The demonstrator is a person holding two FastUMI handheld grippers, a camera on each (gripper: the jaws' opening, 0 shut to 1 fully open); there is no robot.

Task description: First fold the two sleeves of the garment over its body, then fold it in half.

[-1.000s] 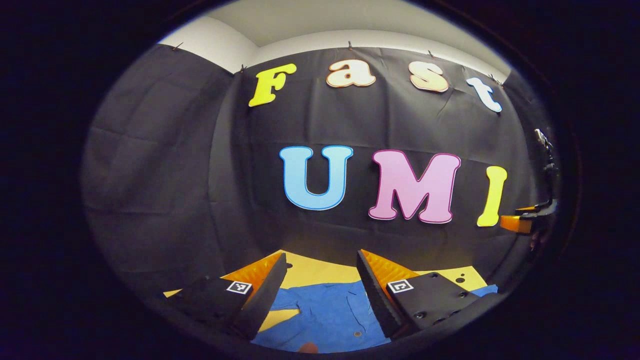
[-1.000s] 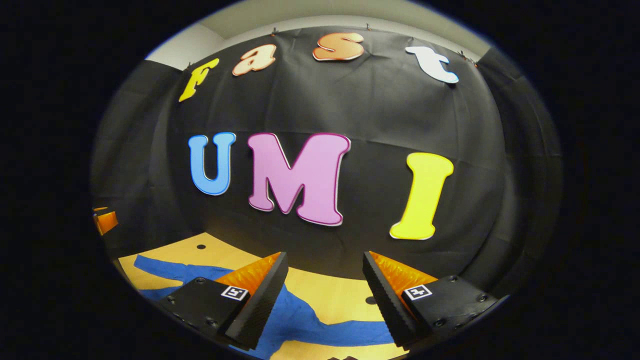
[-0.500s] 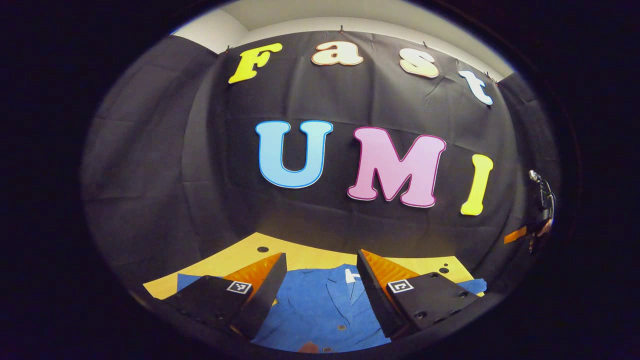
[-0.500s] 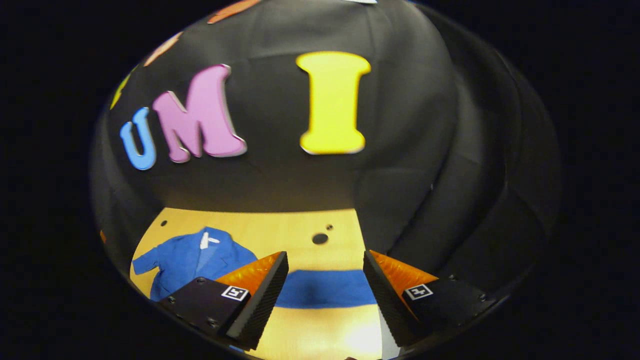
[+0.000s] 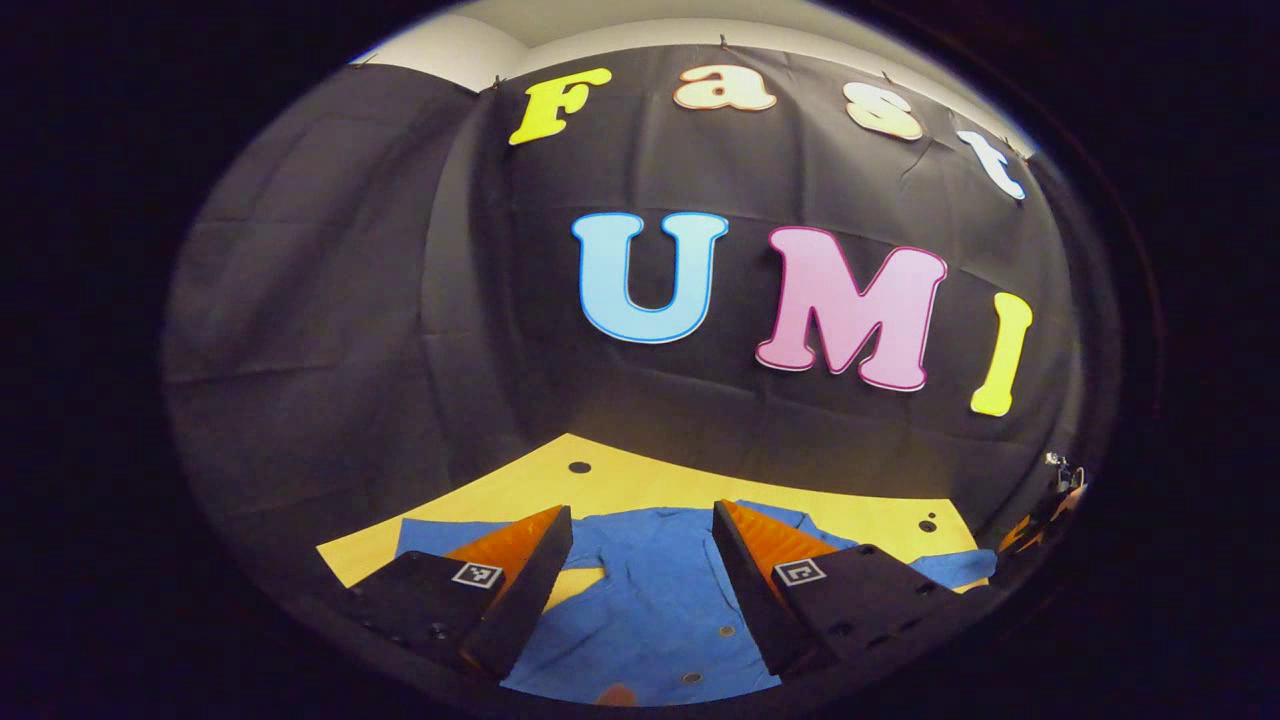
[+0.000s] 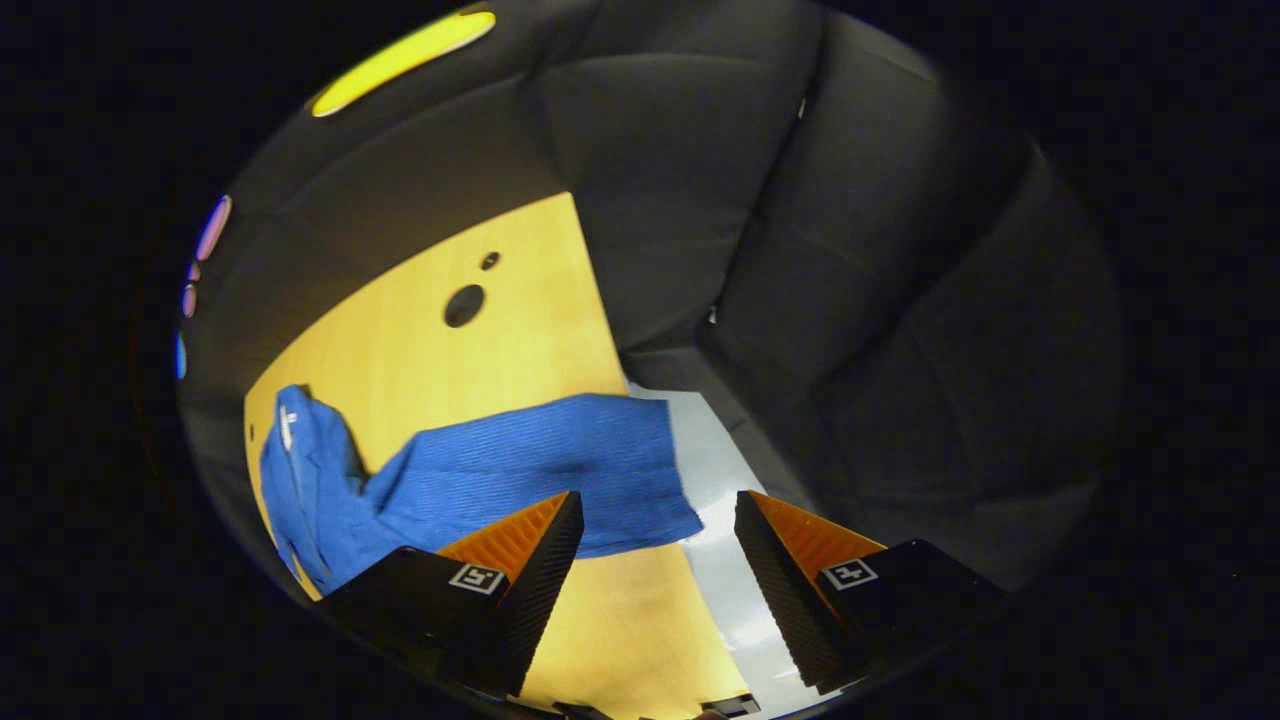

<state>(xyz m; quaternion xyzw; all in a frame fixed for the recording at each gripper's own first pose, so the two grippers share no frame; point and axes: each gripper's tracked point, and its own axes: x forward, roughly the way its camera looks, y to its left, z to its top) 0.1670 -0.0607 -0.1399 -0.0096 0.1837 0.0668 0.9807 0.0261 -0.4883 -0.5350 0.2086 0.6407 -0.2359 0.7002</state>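
A blue shirt (image 5: 650, 600) lies flat on the yellow counter (image 5: 640, 485), its body spread out. In the right gripper view one sleeve (image 6: 540, 470) stretches to the counter's edge, and its cuff hangs a little over it. The left claw (image 5: 640, 590) is above the shirt's body, fingers apart and holding nothing. The right claw (image 6: 655, 590) is near the cuff, fingers also apart.

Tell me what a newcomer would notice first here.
The bright blue garment spread flat on the yellow table, buttons up, in the left gripper view. Next, in the right gripper view, its long sleeve reaching the table's edge, with the open right tongs just above the cuff.
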